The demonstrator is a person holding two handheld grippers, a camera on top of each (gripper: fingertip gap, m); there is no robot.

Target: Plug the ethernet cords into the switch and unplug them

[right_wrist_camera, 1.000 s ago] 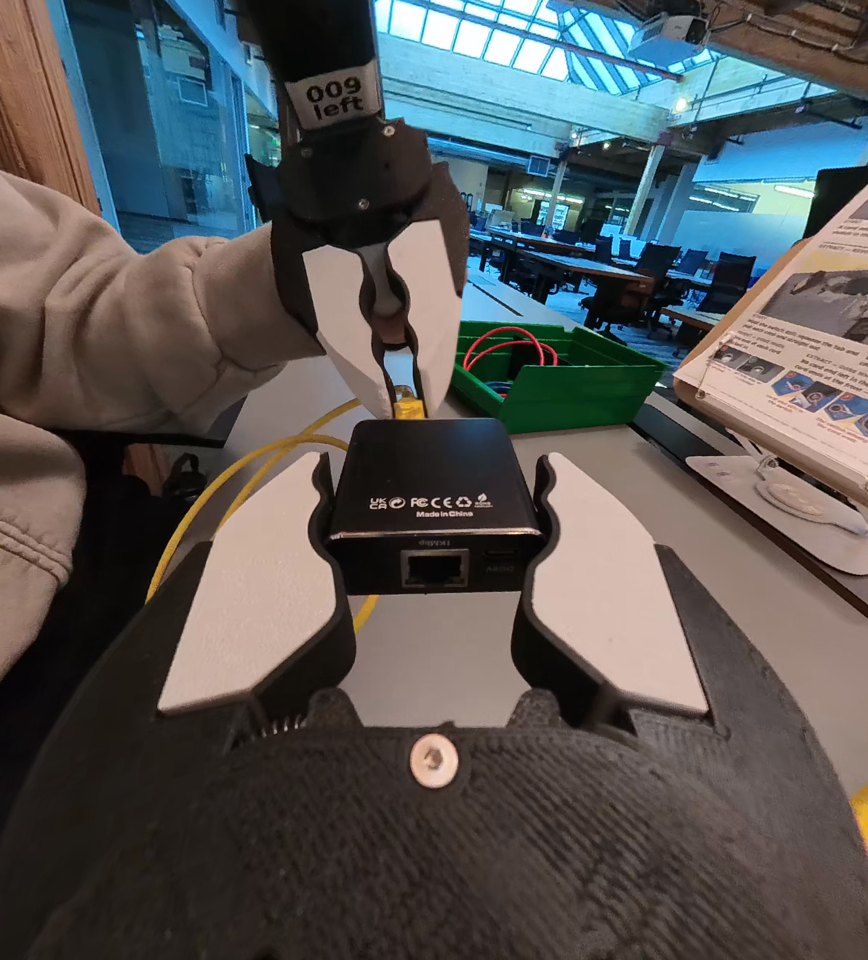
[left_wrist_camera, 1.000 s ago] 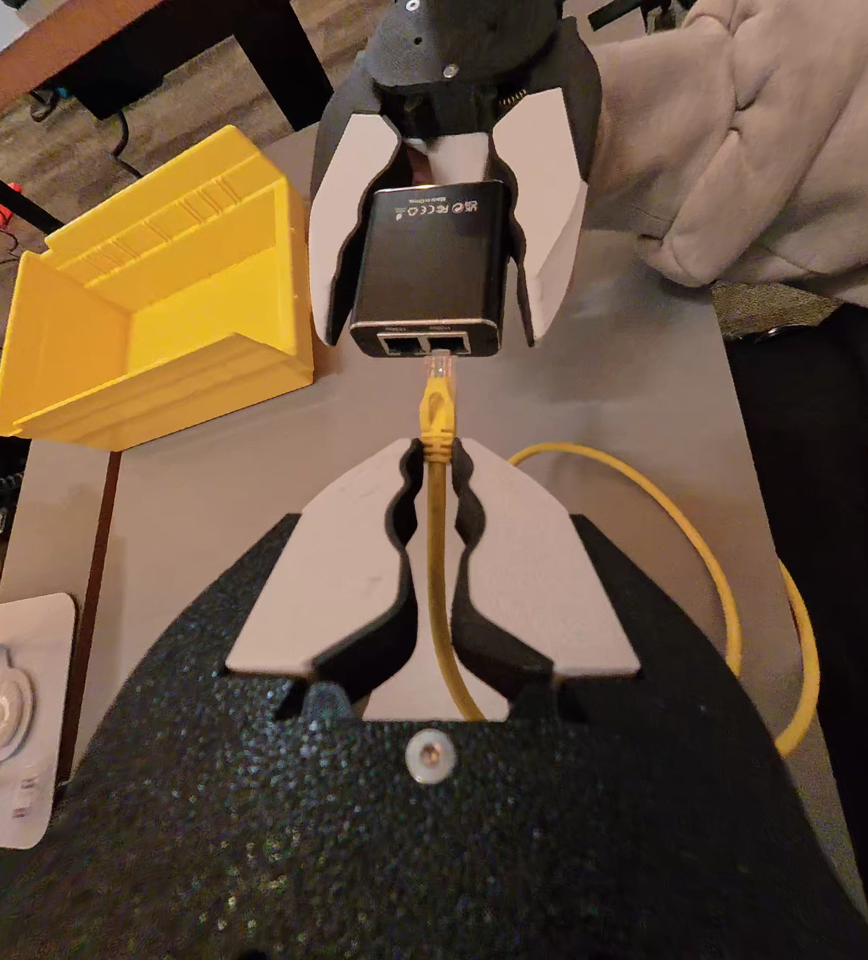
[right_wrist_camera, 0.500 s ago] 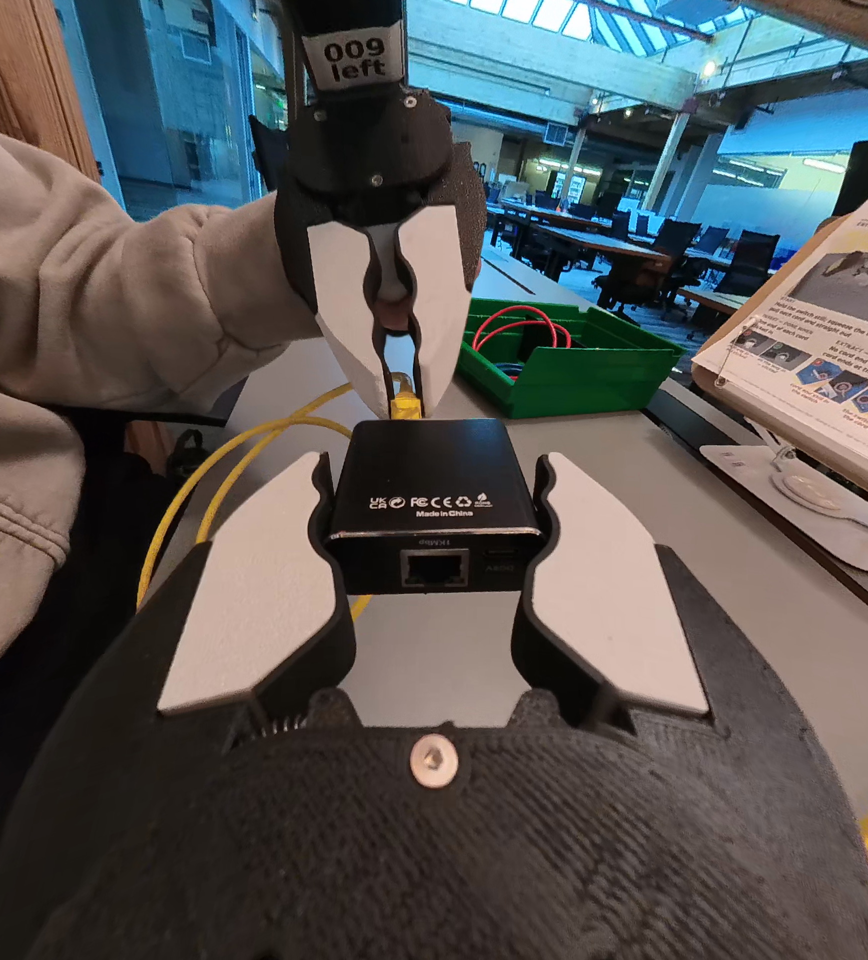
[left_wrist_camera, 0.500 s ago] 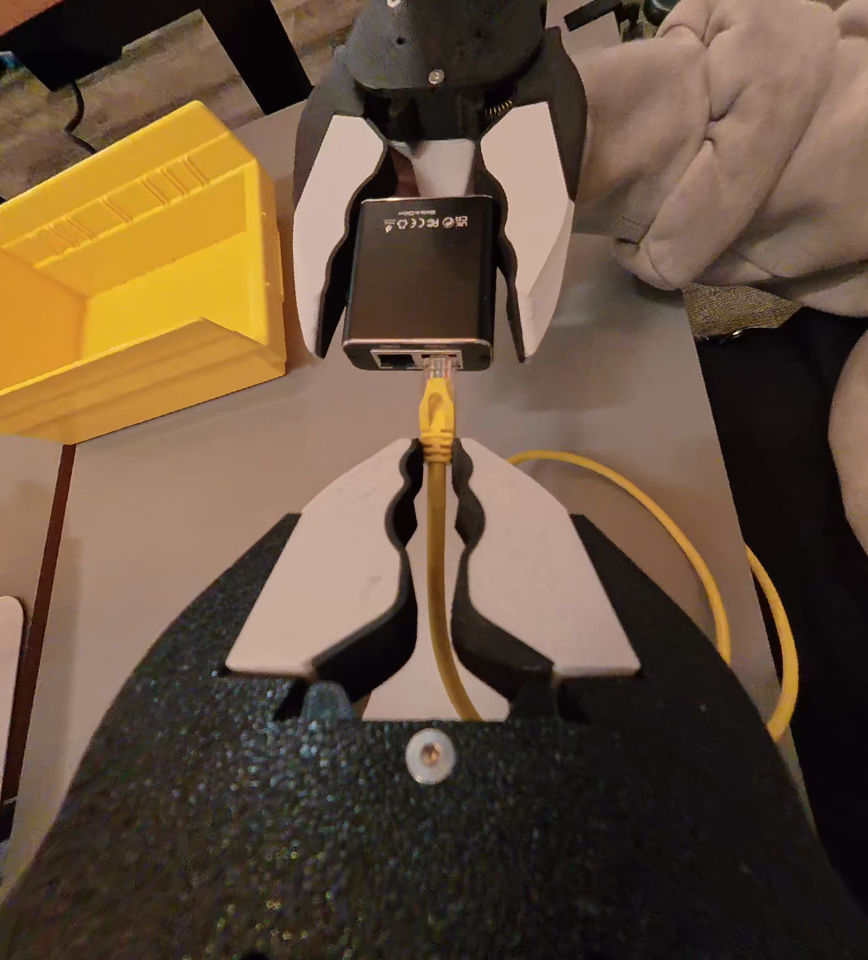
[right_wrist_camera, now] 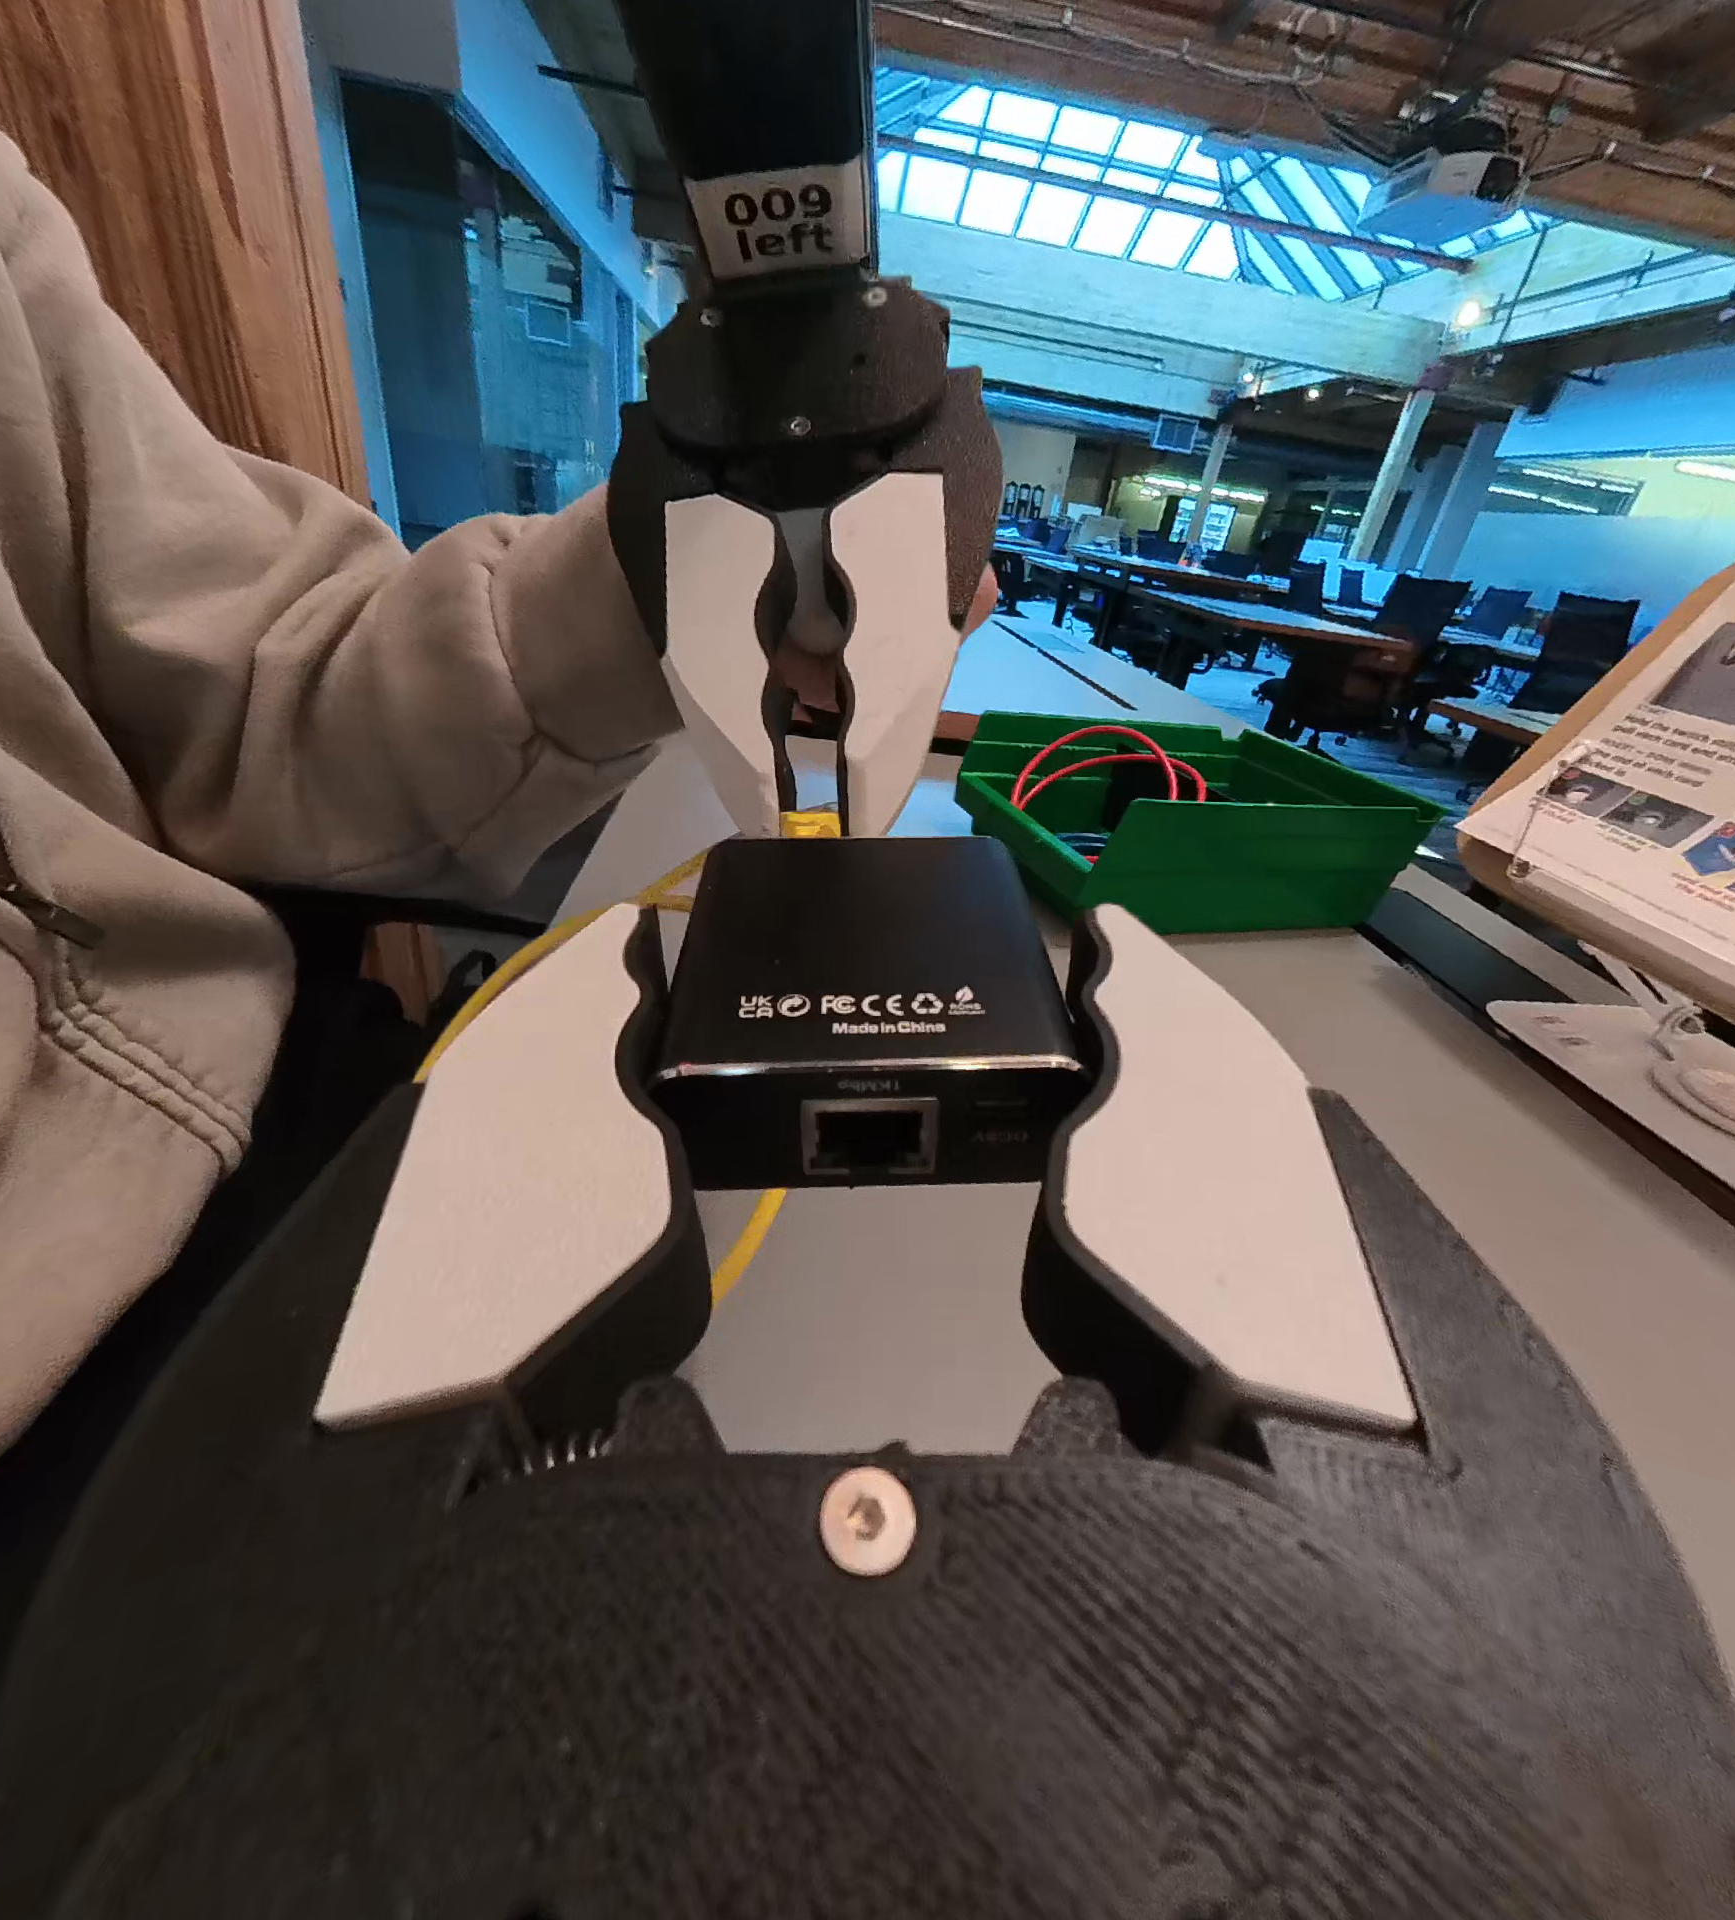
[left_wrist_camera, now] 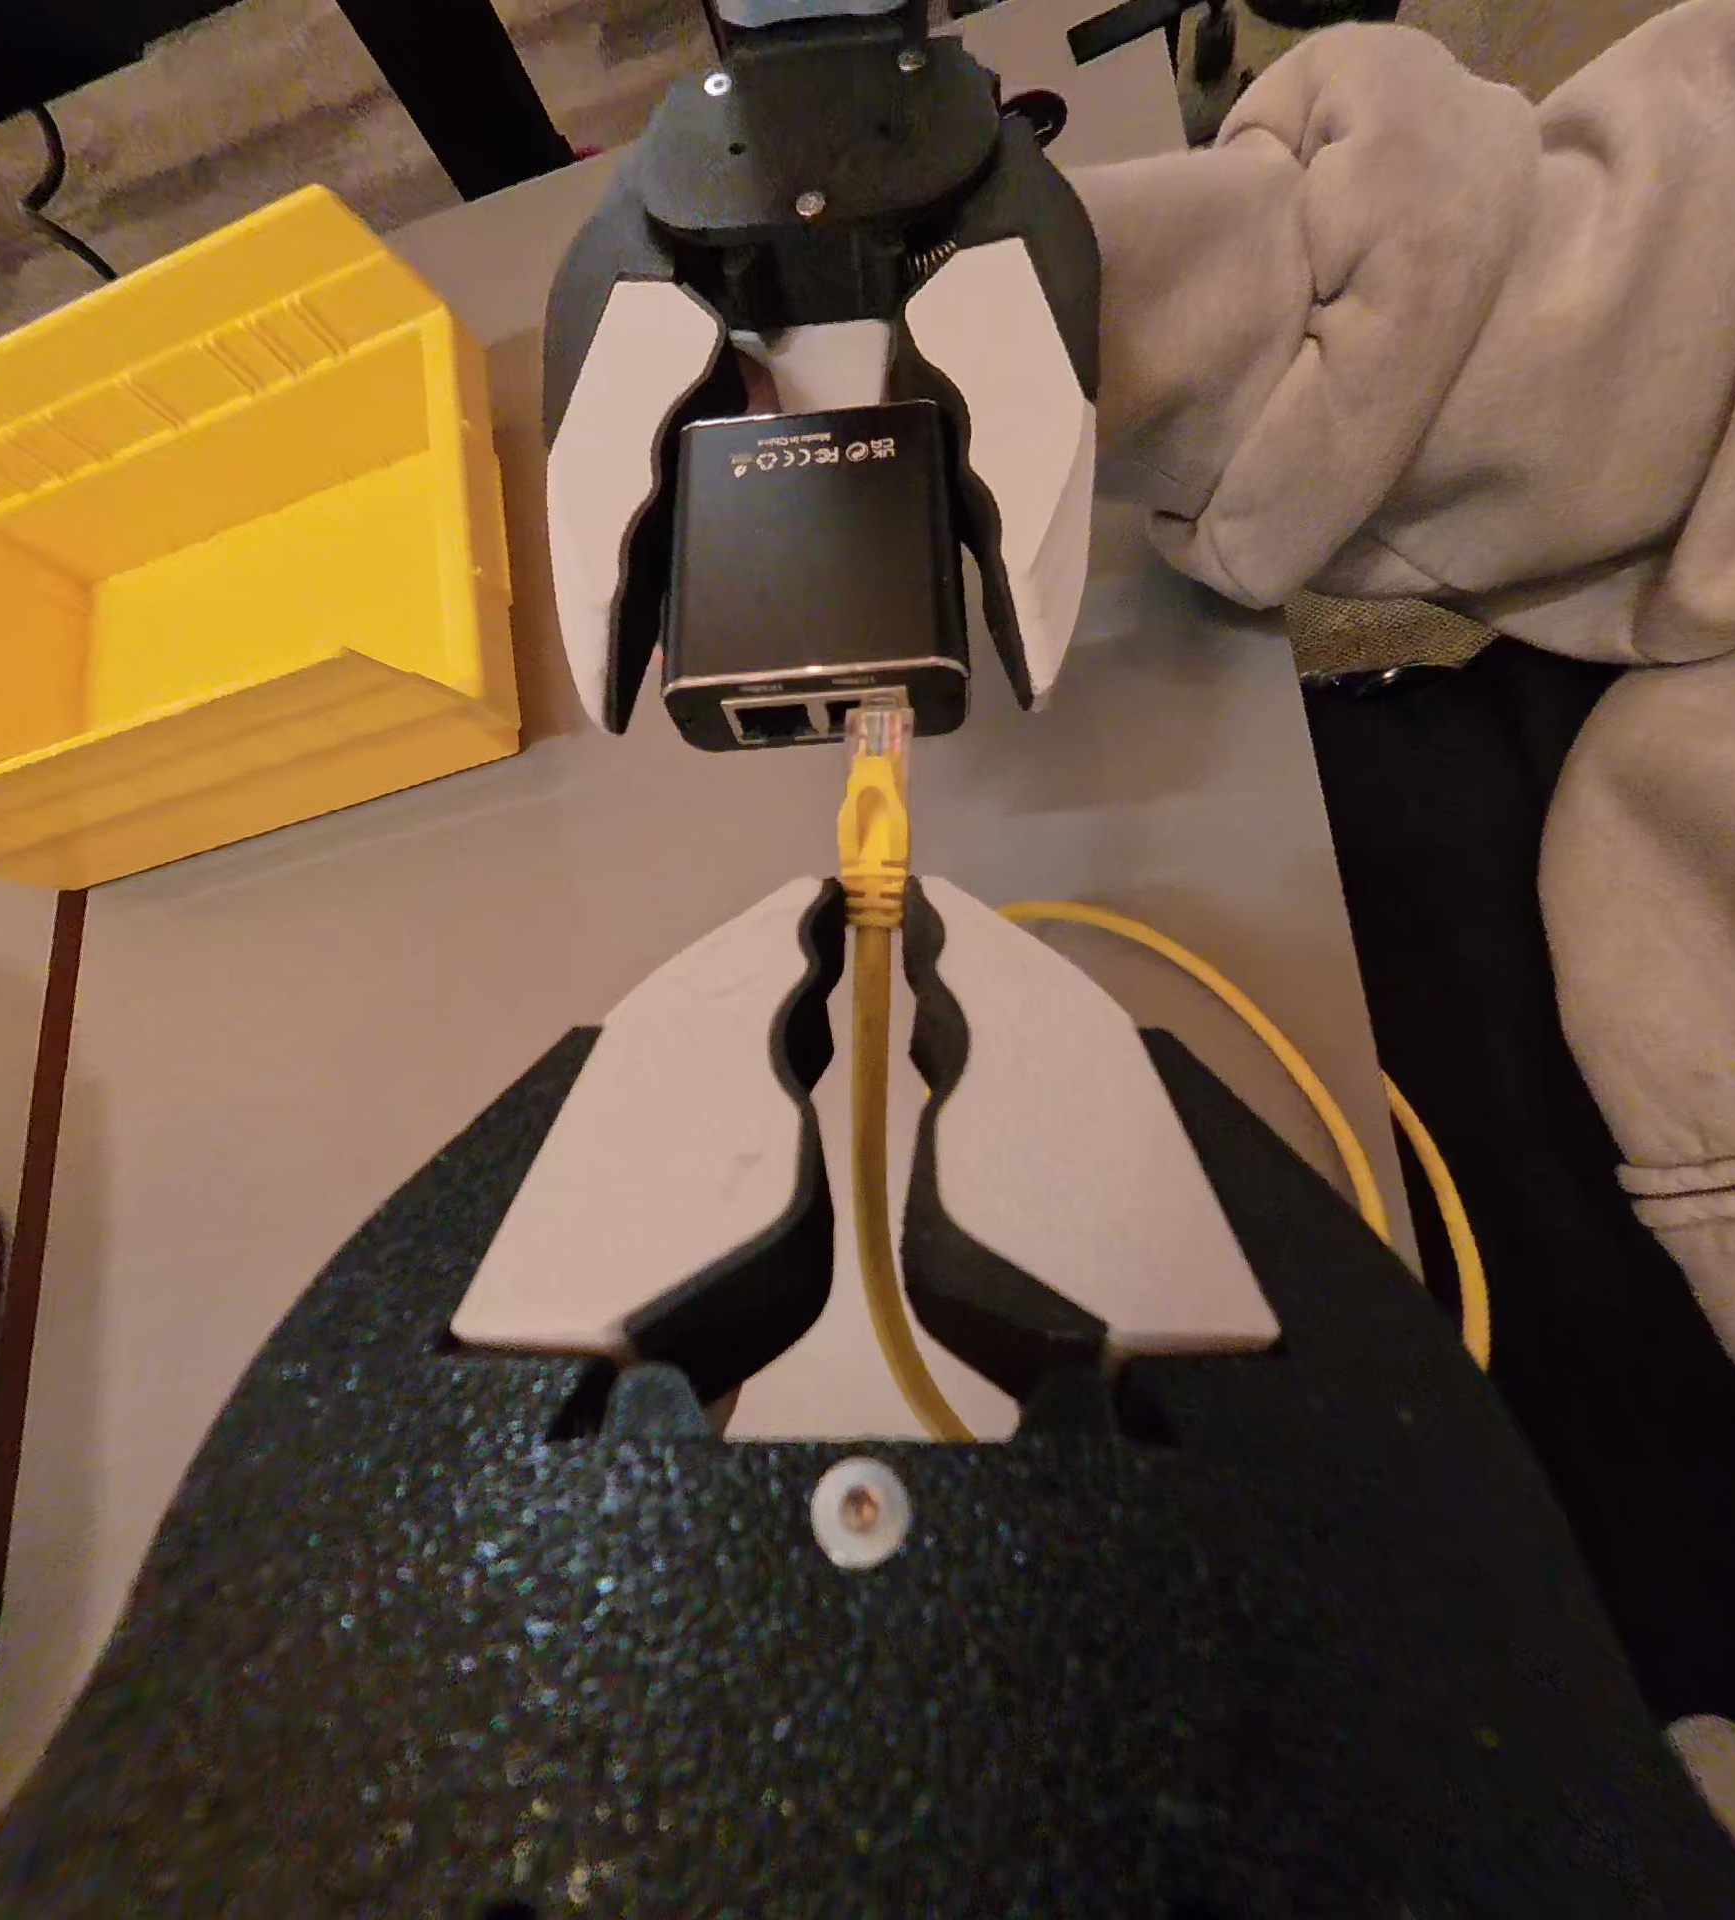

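Two grippers: facing each other above the table (left_wrist_camera: 323,987), one carrying the cord, the other the switch.
Yellow bin (left_wrist_camera: 188,520): set on the table left of the switch, apart from it.
Right gripper (right_wrist_camera: 868,1039): jaws clenched on the sides of the black switch (right_wrist_camera: 858,935), which is held level, its two-port face turned toward the other gripper.
Left gripper (left_wrist_camera: 868,904): jaws clamped on the yellow ethernet cord (left_wrist_camera: 873,1091) just behind its boot, slack looped to the right.
Plug (left_wrist_camera: 876,732): clear tip at the mouth of the right-hand port, not judged seated.
Advice: the plug should be kept square to the port and pushed straight in while the switch is braced.
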